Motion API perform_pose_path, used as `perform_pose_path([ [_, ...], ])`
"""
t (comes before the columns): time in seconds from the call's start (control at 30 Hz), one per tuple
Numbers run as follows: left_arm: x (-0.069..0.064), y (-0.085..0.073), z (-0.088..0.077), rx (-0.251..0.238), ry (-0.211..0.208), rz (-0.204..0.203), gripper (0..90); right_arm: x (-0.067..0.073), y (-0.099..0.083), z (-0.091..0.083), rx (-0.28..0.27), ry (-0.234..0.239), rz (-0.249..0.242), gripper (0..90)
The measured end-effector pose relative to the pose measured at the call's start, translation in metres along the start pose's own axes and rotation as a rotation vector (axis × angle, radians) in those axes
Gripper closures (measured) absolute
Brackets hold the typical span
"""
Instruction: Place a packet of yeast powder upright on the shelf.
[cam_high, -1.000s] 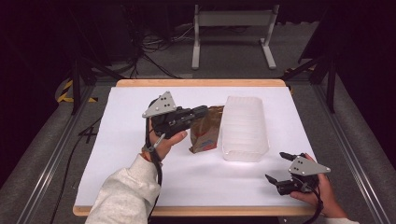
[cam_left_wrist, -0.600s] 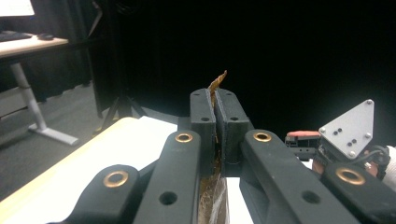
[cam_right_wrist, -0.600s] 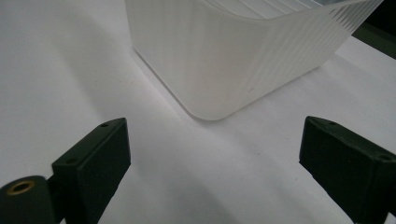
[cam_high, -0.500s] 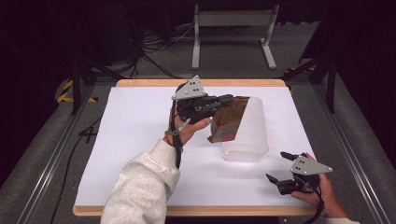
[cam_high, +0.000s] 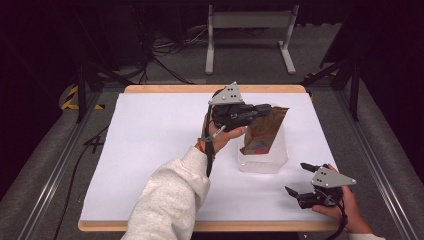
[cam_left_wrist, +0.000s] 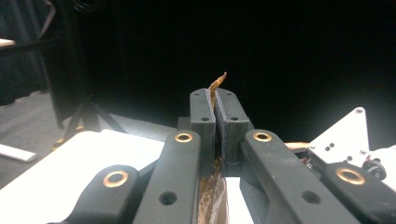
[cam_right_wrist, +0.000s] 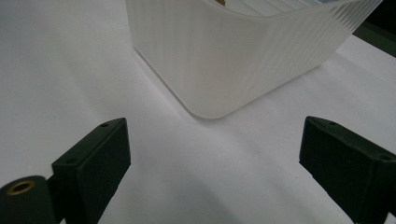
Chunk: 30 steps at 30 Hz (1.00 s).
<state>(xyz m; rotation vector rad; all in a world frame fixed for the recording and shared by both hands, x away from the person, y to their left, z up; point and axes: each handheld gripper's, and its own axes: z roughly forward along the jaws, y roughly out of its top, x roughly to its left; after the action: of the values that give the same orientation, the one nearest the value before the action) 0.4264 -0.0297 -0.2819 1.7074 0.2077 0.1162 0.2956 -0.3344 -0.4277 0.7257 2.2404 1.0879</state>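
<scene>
Pouch: brown foil-ish pouch (cam_high: 262, 131), red/blue print low on its face, hangs upright w/ bottom end down inside the bin, top edge up by the left tongs.
Pouch top: thin brown edge (cam_left_wrist: 217, 84) pokes out past the jaw tips in left gripper view; more brown wrapper seen lower between the arms.
Left gripper: (cam_high: 267, 107) jaws together, clamped on the pouch's top edge; pads pressed flat w/ only the foil between. Held above the bin's far half, pointing toward table's right side.
Left hand: (cam_high: 227, 131) wraps the gripper body from below; pale grey sleeve (cam_high: 170, 200) runs in from bottom edge; cable loops down by the wrist.
Grey plate: three-cornered plate (cam_high: 227, 94) sits on top of left gripper.
Bin: clear ribbed plastic bin (cam_high: 262, 162), open top, rounded corners, stands on the white sheet right of centre. Near corner shows large in right gripper view (cam_right_wrist: 224, 60).
Right gripper: (cam_high: 303, 178) jaws wide apart, nothing between them; low at the table's near right corner, aimed at the bin, near it but not touching.
Right hand: (cam_high: 345, 207) grips it from behind, at the table's front edge.
Table: white sheet (cam_high: 150, 145) over a wood-edged top (cam_high: 200, 88); both bin and right tongs are on the right half.
Backgrnd: dark room, white metal stand (cam_high: 247, 35) beyond the far edge, cables on the floor.
</scene>
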Motion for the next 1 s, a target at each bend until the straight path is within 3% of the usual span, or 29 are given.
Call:
perform_pose_path([
  [0.27,0.002,-0.012,0.011,-0.009,-0.029,-0.021,87.1,0.001,0.0,0.001,0.005,0.003,-0.003,9.3],
  [0.6,0.001,-0.016,0.012,-0.025,-0.06,-0.025,87.0,0.001,0.0,0.001,0.008,0.007,-0.003,9.3],
  [1.0,-0.002,-0.025,0.007,-0.004,-0.027,-0.048,87.0,0.002,0.0,0.003,0.016,0.006,-0.007,9.3],
])
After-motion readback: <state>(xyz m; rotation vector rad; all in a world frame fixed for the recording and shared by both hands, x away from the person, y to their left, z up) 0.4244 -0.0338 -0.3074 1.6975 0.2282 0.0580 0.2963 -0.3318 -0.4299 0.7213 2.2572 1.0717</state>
